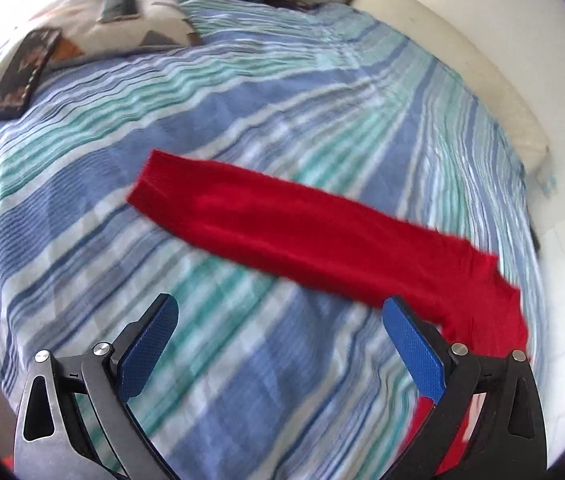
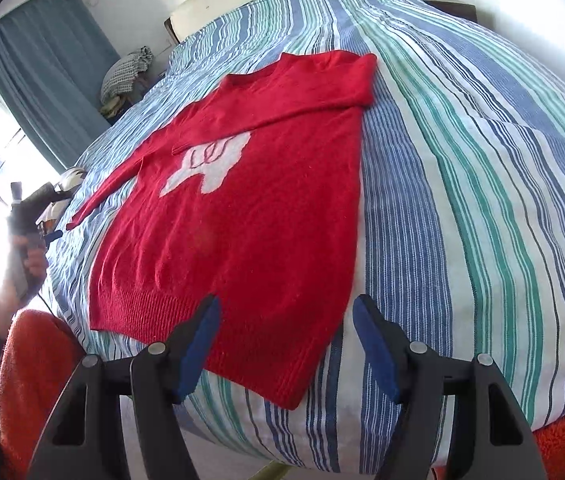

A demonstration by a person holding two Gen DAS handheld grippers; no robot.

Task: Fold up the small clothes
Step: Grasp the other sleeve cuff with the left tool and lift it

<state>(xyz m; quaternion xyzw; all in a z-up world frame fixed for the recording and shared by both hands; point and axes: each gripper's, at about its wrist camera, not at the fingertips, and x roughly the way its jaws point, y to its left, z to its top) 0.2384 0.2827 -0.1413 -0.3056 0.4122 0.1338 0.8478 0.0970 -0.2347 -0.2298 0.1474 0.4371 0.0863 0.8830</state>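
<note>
A small red sweater (image 2: 250,216) with a white motif (image 2: 210,160) lies flat on a striped bedspread (image 2: 462,160). Its right sleeve is folded across the chest; its left sleeve (image 2: 110,184) stretches out to the left. In the left wrist view that sleeve (image 1: 302,232) lies straight across the bed. My left gripper (image 1: 278,320) is open and empty, hovering just short of the sleeve; it also shows in the right wrist view (image 2: 48,236), held by a hand. My right gripper (image 2: 286,320) is open and empty over the sweater's hem.
A patterned pillow (image 1: 122,24) with a dark book (image 1: 22,76) lies at the head of the bed. A cream mattress edge (image 1: 482,72) runs along the far side. A teal curtain (image 2: 50,72) hangs by the window. An orange blanket (image 2: 30,368) lies at the near edge.
</note>
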